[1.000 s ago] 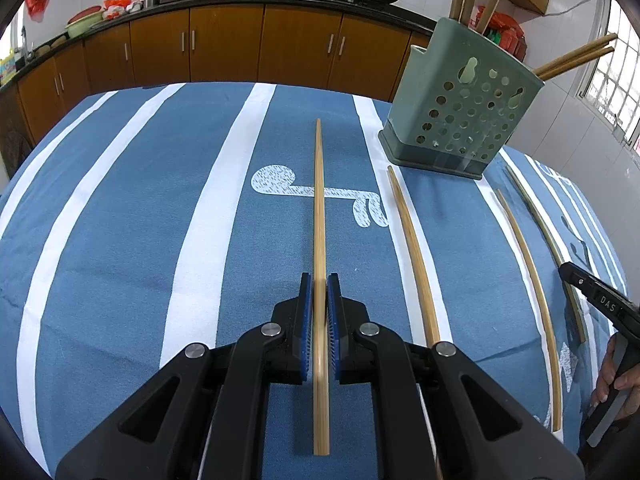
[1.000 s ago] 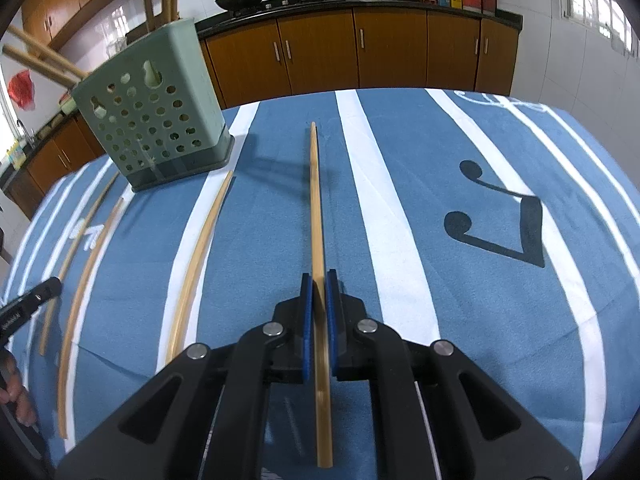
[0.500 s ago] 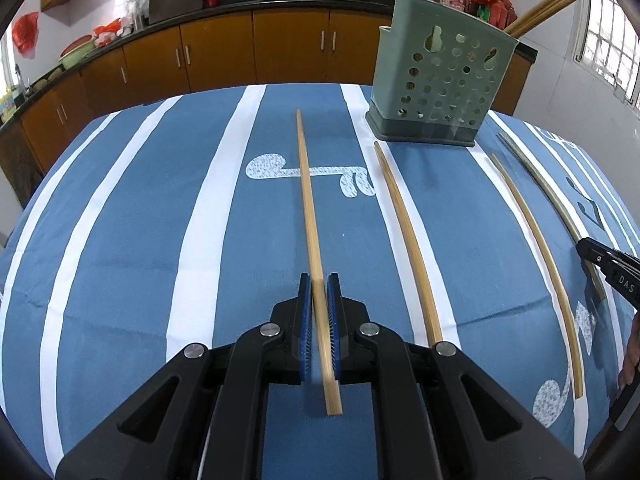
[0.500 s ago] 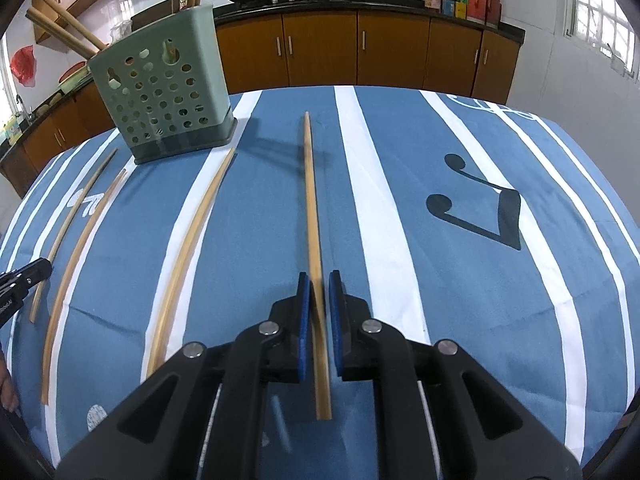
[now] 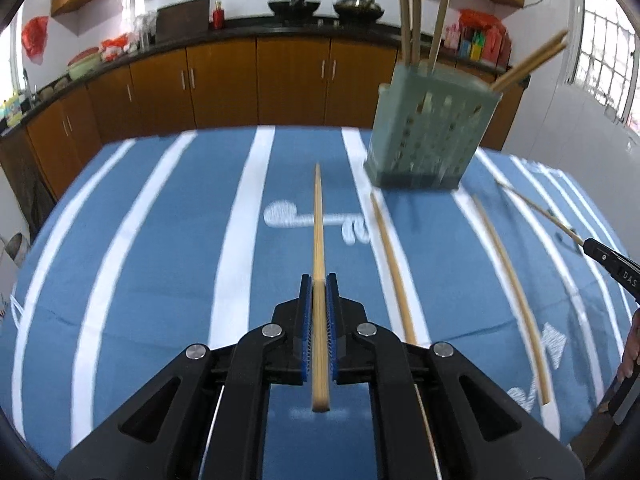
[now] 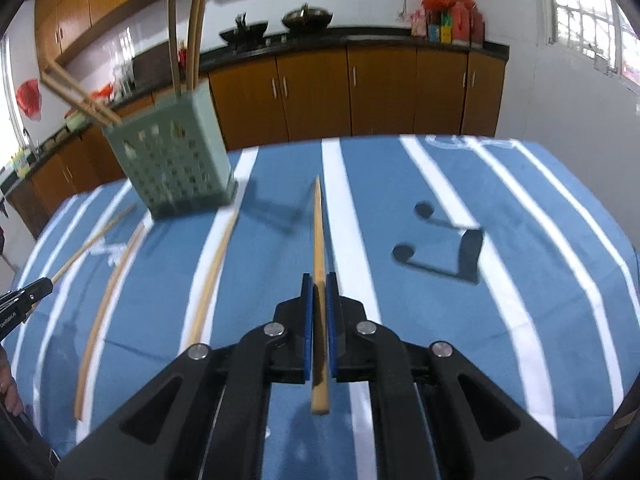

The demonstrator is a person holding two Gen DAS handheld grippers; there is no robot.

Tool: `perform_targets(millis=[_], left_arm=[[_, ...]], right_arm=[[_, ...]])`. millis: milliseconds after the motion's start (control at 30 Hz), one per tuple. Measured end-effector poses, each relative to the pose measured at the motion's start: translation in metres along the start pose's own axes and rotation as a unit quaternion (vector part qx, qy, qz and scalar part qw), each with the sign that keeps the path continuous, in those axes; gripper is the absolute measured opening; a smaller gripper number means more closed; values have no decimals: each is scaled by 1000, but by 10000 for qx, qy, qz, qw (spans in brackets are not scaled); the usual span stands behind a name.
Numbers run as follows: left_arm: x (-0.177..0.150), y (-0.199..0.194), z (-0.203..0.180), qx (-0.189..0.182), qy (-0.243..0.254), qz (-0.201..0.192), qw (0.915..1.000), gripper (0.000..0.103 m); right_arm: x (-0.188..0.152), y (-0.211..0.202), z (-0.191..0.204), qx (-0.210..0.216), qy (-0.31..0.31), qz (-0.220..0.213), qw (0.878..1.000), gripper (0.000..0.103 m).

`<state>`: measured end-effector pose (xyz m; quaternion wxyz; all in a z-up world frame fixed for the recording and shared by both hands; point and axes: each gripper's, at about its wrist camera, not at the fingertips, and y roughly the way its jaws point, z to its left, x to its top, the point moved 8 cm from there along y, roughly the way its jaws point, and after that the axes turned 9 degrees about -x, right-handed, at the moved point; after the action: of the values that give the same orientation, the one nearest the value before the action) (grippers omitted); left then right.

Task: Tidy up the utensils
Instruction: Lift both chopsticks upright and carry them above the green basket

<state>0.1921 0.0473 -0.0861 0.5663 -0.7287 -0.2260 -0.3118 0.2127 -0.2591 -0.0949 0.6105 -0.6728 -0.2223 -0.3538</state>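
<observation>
My left gripper (image 5: 319, 280) is shut on a long bamboo chopstick (image 5: 318, 220) and holds it lifted above the blue striped tablecloth (image 5: 160, 260). My right gripper (image 6: 319, 280) is shut on another chopstick (image 6: 318, 232), also lifted. A green perforated utensil holder (image 5: 430, 136) stands at the back right in the left wrist view and at the back left in the right wrist view (image 6: 172, 160), with several chopsticks standing in it. Loose chopsticks (image 5: 392, 264) lie on the cloth near it; they also show in the right wrist view (image 6: 212, 272).
Wooden kitchen cabinets (image 5: 240, 84) and a counter with woks run behind the table. The right gripper's tip shows at the right edge of the left wrist view (image 5: 612, 264). The tablecloth's edges fall away at both sides.
Both grippers have risen and tilted up with their chopsticks, which now hang clear of the cloth. The view now takes in more of the cabinets and the holder.
</observation>
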Motion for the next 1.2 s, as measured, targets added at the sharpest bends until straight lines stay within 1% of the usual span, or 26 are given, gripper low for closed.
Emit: perform_targets(millis=[167,333,433,567,800,867,967,1200], left_arm=[[22,-26,-6,-87,53,-418,9991,7],[44,-48,-13,-187,64,-834,9963,7],[54,-58,-16,-219,65,-1012,9946,7],[65,-62,-17,-223,77,-1119,9934,7],[79,-66,-22,-241,201,-1185,9925,7],[85,-72,-27,-290,280,-1230,9916,7],[96,-85,-36,-427,398,-1345,9892,7],[126,-118,-68,-819,664,-1684,9801,7]], right_arm=[[23,-26,-9,44,151,-447,9989,7],[49,-56,-12,133,314,-1031,9941,7],[61,-66,-14,156,386,-1251,9913,7],[71,-71,-14,190,421,-1389,9892,7],[81,-73,-10,250,349,-1462,9883,7],[87,-79,-9,340,366,-1483,9877,7],[102,-96,-8,597,416,-1566,9850,7],[141,-154,8,1288,269,-1939,9721,7]])
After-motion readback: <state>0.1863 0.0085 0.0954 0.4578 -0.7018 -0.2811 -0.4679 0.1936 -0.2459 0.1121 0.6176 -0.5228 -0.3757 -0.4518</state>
